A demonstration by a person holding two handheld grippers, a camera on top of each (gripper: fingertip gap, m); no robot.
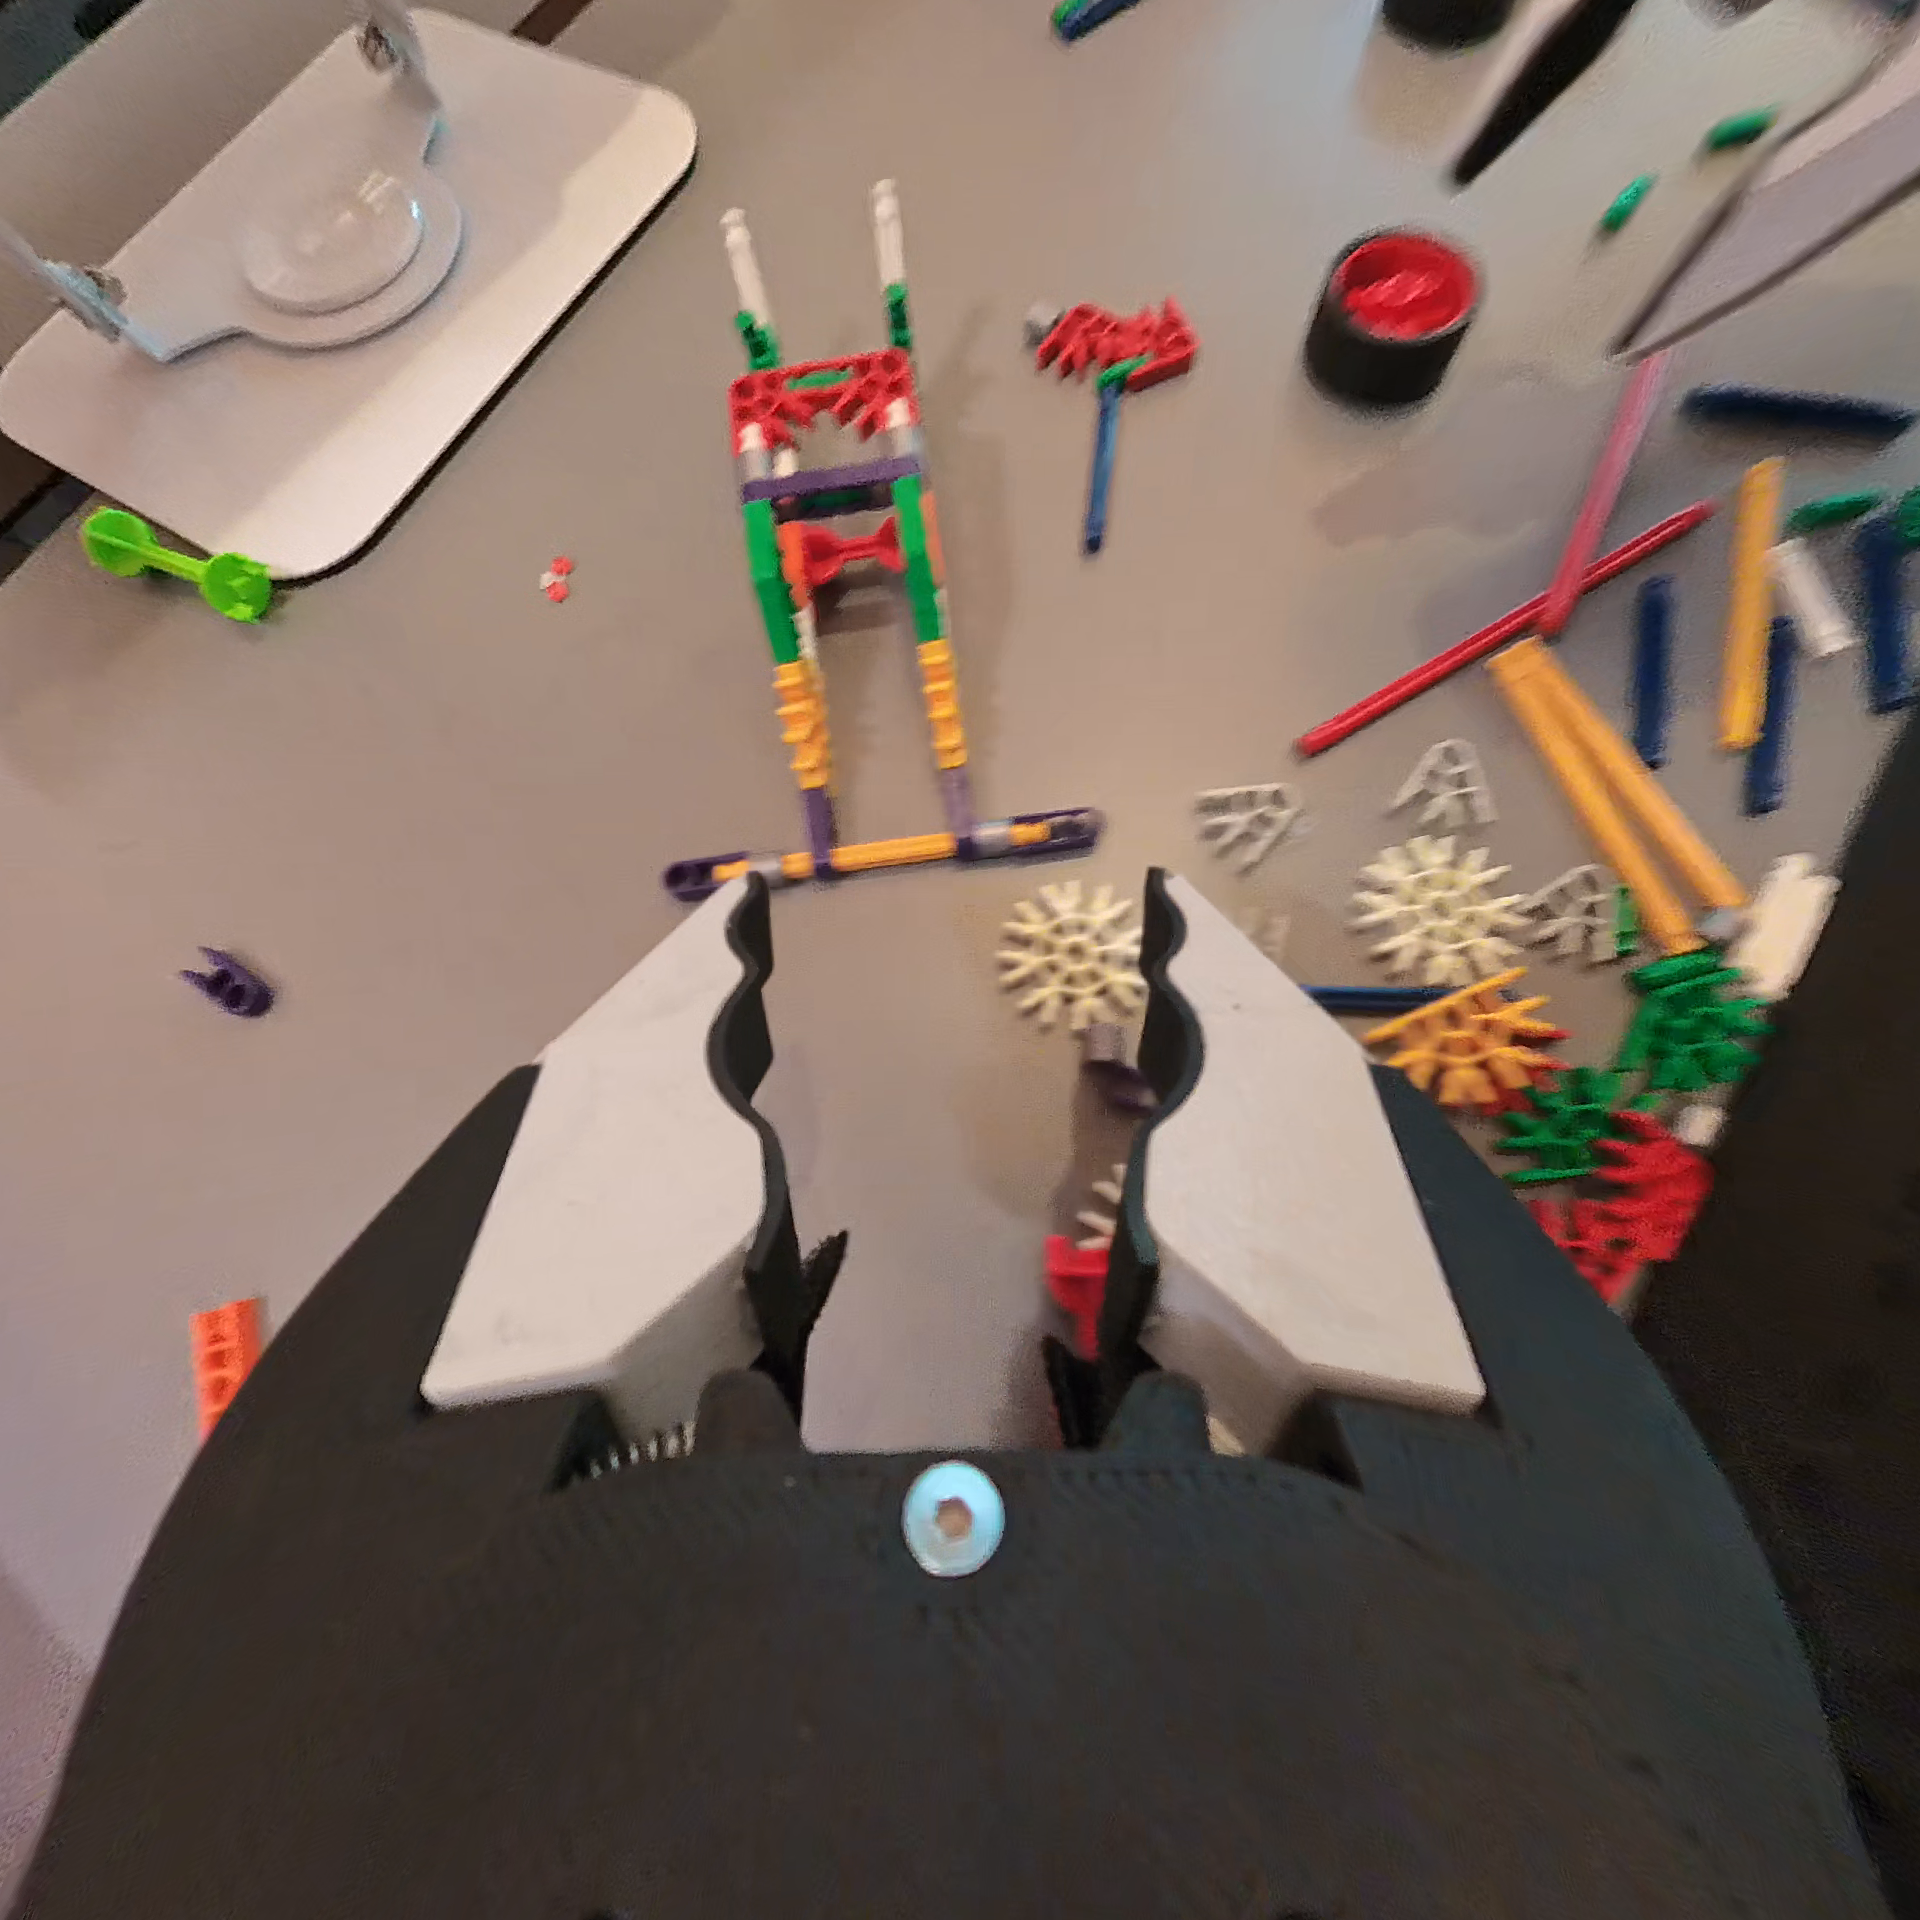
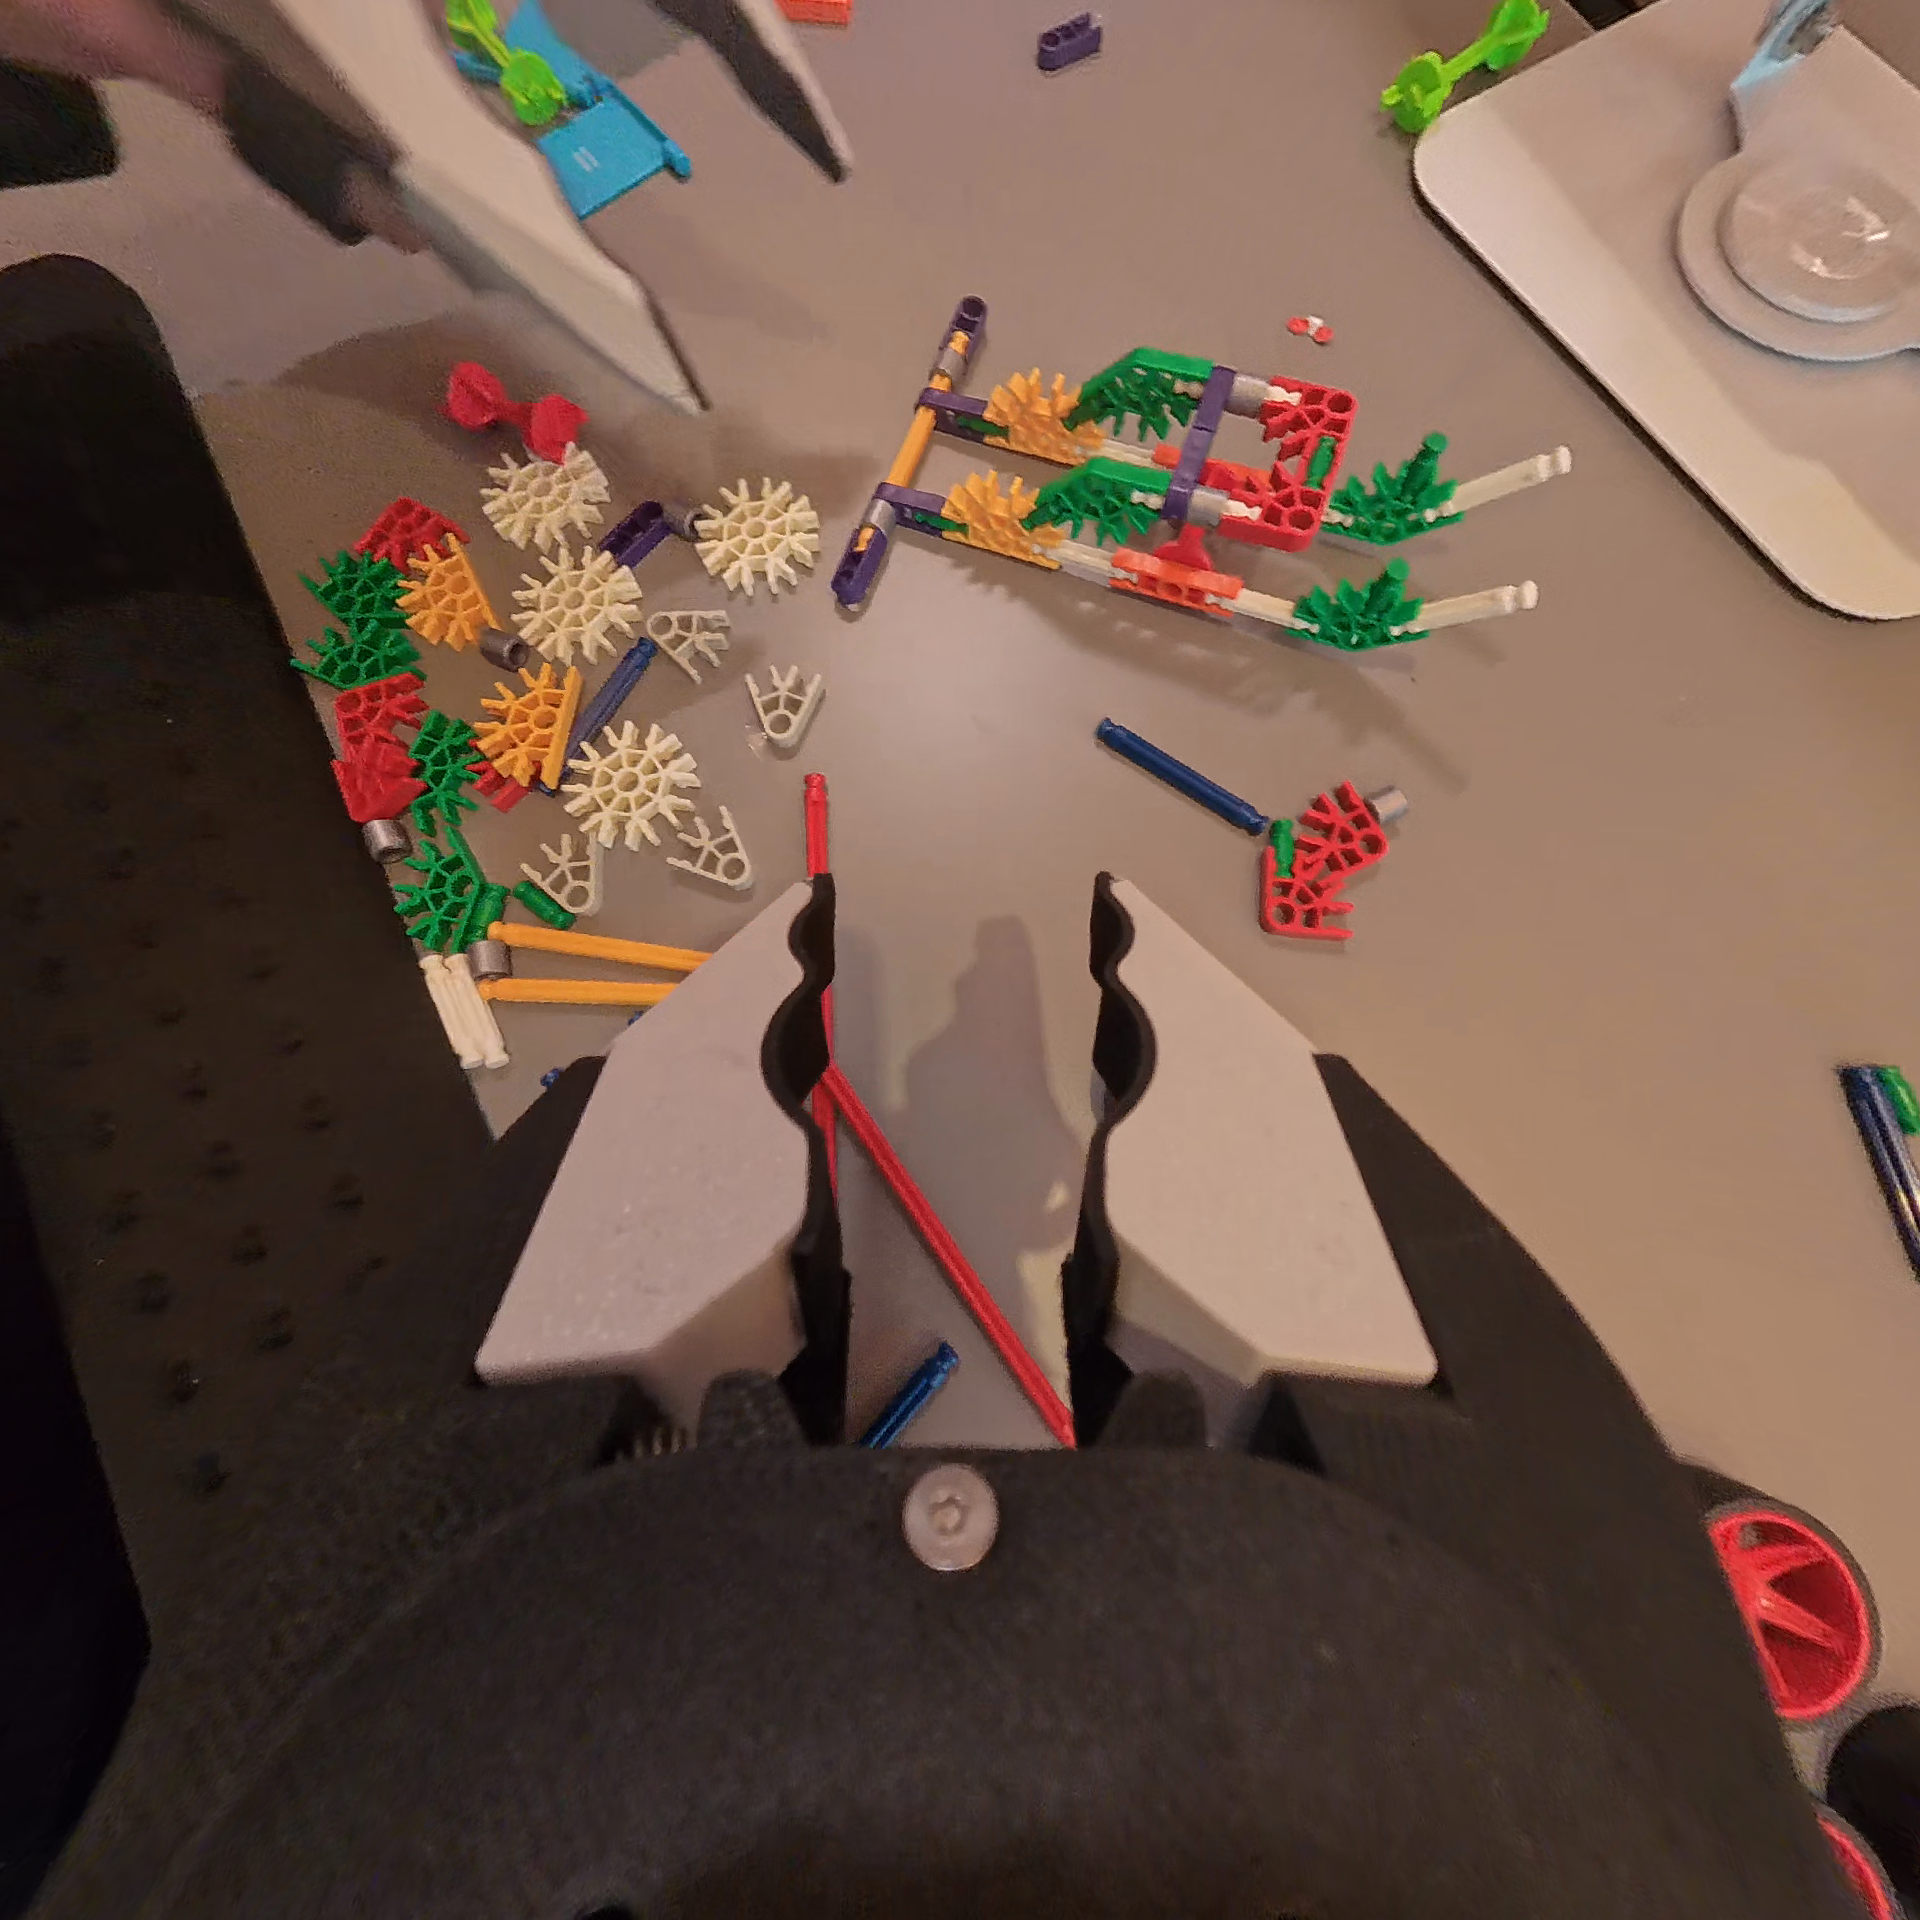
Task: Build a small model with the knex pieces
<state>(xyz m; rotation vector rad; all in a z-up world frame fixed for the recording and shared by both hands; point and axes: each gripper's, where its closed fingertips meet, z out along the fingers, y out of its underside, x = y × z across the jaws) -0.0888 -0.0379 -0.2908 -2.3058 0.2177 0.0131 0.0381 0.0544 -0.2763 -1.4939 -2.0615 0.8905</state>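
A multicoloured frame of snap-together rods and connectors (image 1: 847, 582) lies flat on the grey table; it also shows in the right wrist view (image 2: 1174, 488). My left gripper (image 1: 951, 883) is open and empty, its tips just short of the frame's yellow-and-purple cross rod (image 1: 883, 854). My right gripper (image 2: 961, 894) is open and empty above two crossed red rods (image 2: 904, 1205). A small red connector piece with a blue rod (image 2: 1314, 857) lies to the right of it. The left gripper's fingers (image 2: 582, 239) show at the top left of the right wrist view.
A pile of loose white, yellow, green and red connectors (image 2: 540, 665) lies at the left, also seen in the left wrist view (image 1: 1475, 997). A white stand base (image 1: 312, 291) sits at the back. Red-hubbed black wheels (image 1: 1392, 312) (image 2: 1792, 1621) and a lime green piece (image 1: 171, 566) lie nearby.
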